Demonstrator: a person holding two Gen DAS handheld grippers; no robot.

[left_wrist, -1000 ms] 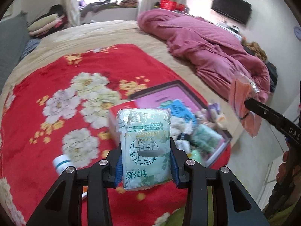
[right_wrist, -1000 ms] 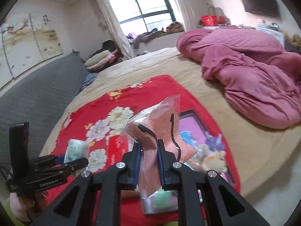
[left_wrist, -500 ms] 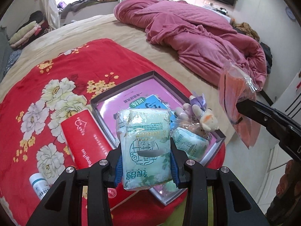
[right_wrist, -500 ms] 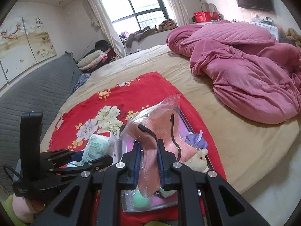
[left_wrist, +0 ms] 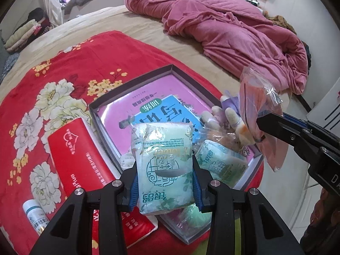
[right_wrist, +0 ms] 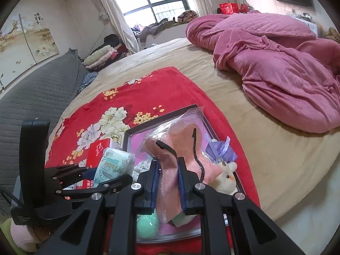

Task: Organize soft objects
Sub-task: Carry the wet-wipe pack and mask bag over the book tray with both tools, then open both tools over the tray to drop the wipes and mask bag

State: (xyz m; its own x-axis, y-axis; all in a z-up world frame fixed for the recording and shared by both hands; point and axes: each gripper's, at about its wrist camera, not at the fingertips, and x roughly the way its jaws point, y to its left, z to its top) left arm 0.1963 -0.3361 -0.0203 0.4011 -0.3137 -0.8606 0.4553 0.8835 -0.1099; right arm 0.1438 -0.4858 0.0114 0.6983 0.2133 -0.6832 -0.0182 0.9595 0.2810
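Our left claw pinches a pale green tissue pack between its blue pads, holding it upright in the air above the near end of the shallow dark-rimmed box. Our right claw is pressed onto a clear bag of pink cloth, which we hold raised over the same box; from the left wrist view that bag hangs at the box's right edge.

The box lies on a red floral blanket spread over the bed. Inside it we see a pink-and-blue printed sheet on the bottom, a second green tissue pack near the front right corner, a small plush toy with a purple bow against the right wall, and a mint green ball at the near end. Just left of the box, on the blanket, lies a long red tissue packet, and beyond it a small white bottle. A rumpled pink quilt is heaped further along the bed.
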